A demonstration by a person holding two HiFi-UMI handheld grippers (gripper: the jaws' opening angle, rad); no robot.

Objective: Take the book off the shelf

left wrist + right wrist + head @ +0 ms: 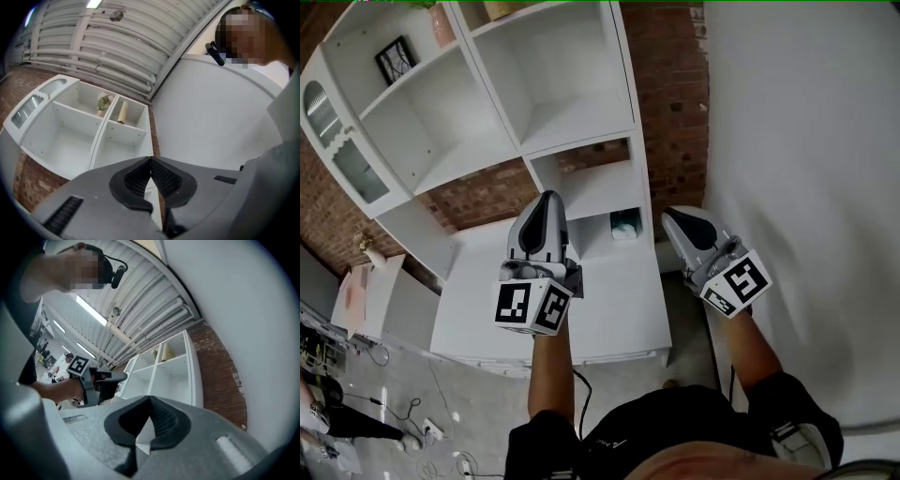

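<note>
A white shelf unit (572, 103) with open cubbies stands against a brick wall. In a low cubby lies a pale teal and white thing (624, 225), which may be the book. My left gripper (548, 197) is held in front of the unit's low ledge, left of that cubby, with its jaws shut and nothing in them (150, 159). My right gripper (668, 214) hangs just right of the cubby, apart from it, also shut and holding nothing (150, 398). The left gripper (101, 380) shows in the right gripper view too.
Upper cubbies hold a black picture frame (396, 58), a pinkish vase (441, 23) and a tan roll (122, 112). A white wall (806, 141) runs close on the right. A pale box (361, 286) and cables (412, 412) lie on the floor at left.
</note>
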